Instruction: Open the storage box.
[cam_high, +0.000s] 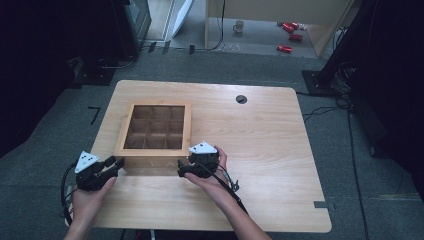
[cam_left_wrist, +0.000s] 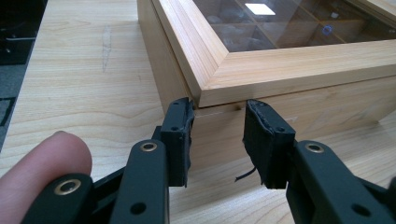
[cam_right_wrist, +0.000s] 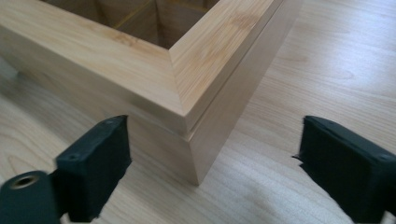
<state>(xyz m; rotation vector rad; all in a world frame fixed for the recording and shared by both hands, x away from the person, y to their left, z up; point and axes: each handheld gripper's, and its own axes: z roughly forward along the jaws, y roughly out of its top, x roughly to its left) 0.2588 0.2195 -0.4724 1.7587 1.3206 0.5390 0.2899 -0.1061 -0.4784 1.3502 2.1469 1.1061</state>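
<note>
A light wooden box (cam_high: 155, 129) with a glass-paned lid and a grid of compartments sits on the left half of the table. My left gripper (cam_high: 118, 161) is at its near left corner, held in a hand. In the left gripper view this gripper (cam_left_wrist: 217, 111) is open, its tips just short of the seam under the lid of the box (cam_left_wrist: 289, 65). My right gripper (cam_high: 181, 170) is at the near right corner. There the right gripper (cam_right_wrist: 212, 130) stands wide open, and the corner of the box (cam_right_wrist: 205, 93) lies between its jaws, untouched.
The wooden table (cam_high: 260, 150) has a round cable hole (cam_high: 241, 99) at the back. Cables trail from both grippers off the near edge. On the floor beyond lie red cans (cam_high: 290, 29) and a mug (cam_high: 239, 26).
</note>
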